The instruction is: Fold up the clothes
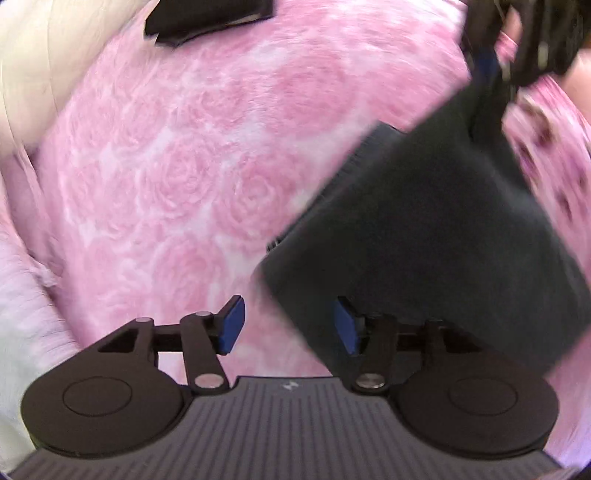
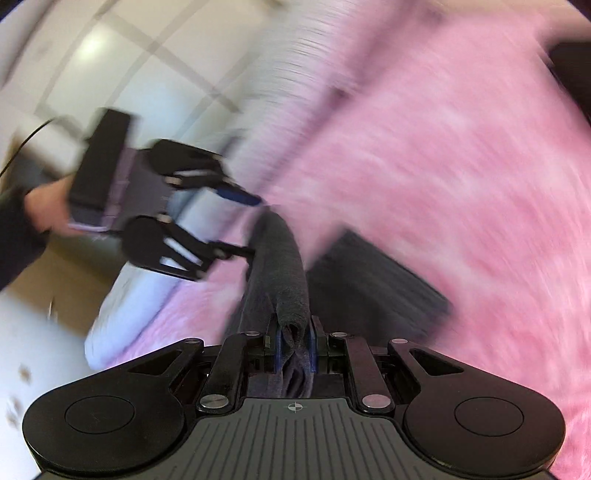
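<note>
A: Surface first?

B: Pink fleece blanket (image 1: 192, 177) w/ a rose pattern, covers nearly the whole left wrist view. In the right wrist view the same blanket (image 2: 461, 177) is badly smeared by blur. Past its edge there's a pale tiled floor (image 2: 122, 48) & a whitish edge of bedding (image 2: 133, 291).

A: Where's the garment?

B: Dark grey garment (image 1: 436, 229), folded-looking, lifted off the blanket on the right side of the left wrist view, hanging at a slant. One edge looks ribbed. Its upper corner runs up to the right gripper (image 1: 491, 74) at top right, blurry there.

A: Right tool state?

B: Clamped on the cloth. In its own cam the right gripper (image 2: 294, 349) has both blue pads pressed in on a bunched fold of the grey garment (image 2: 284, 266), which stretches away from the jaws as a narrow ridge.

A: And the left?

B: Left gripper (image 1: 290, 325) is spread wide, blue pads (image 1: 232, 325) well apart, nothing pinched btwn them. The right pad sits just at the garment's lower edge; can't tell if it touches. From the right cam the left gripper (image 2: 255, 225) shows at mid-left, jaws apart, tips close to the far end of the cloth ridge. A hand (image 2: 48, 210) w/ a dark sleeve holds it.

A: Anything else?

B: A second dark item (image 1: 207, 18) lies flat on the blanket, top of the left wrist view, well apart from the lifted garment. Too blurred to say what it is.
</note>
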